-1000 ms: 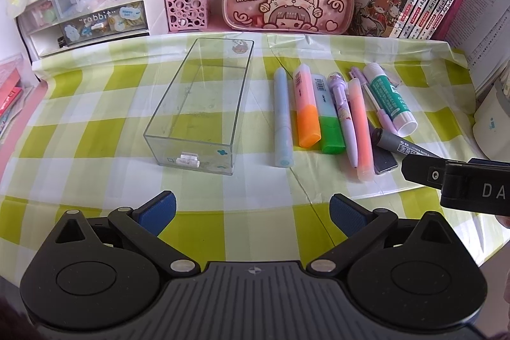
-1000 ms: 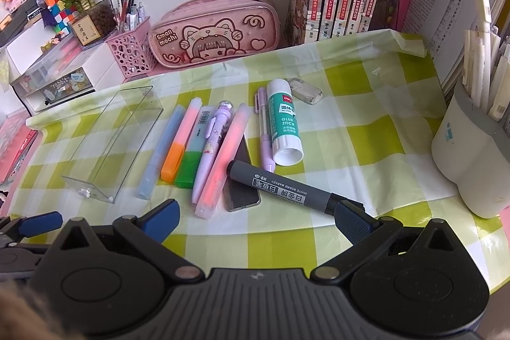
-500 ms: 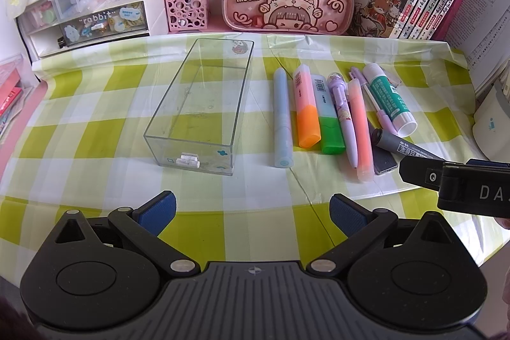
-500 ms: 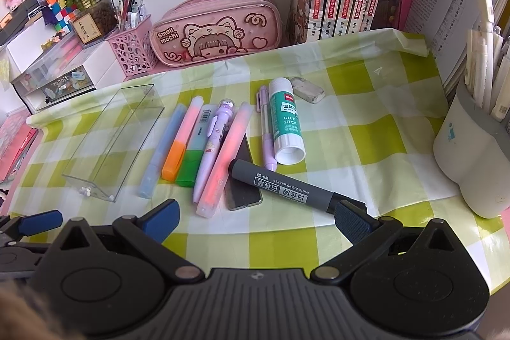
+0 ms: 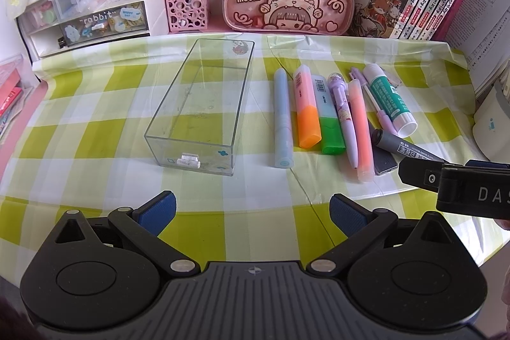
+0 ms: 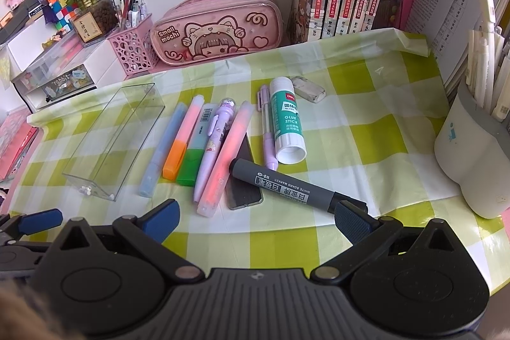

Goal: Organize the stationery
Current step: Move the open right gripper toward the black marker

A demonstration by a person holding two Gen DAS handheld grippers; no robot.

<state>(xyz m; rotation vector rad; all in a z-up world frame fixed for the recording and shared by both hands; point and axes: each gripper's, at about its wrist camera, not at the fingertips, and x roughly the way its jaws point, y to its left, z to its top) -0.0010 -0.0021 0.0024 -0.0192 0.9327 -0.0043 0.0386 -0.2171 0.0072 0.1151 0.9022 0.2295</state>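
Left gripper [image 5: 252, 207], jaws spread wide and holding nothing, above the near edge of the tabletop [image 5: 95, 136], which is covered in a green-and-white checked cloth. Right gripper [image 6: 256, 214], likewise released and empty; its right blue pad lies just beside the cap end of the grey whiteboard marker [image 6: 287, 184]. The clear rectangular box [image 5: 204, 107] stands open-topped and empty on the left of the cloth, with a small white clip at its near wall. To its right the stationery lies in a row, roughly parallel: a pale blue pen [image 5: 282, 120], an orange highlighter [image 5: 306, 109], a green highlighter [image 5: 328, 123], a lilac character pen [image 5: 342, 113], a pink highlighter [image 5: 360, 123], a thin lilac pen [image 5: 376, 104] and a white-and-green glue stick [image 5: 390, 101]. The whiteboard marker lies slantwise across the near end of the row, over a dark flat object [image 6: 244, 184]. A white eraser [image 6: 308, 89] lies beyond the glue stick. A pink pencil case [image 5: 291, 7] stands at the back edge.
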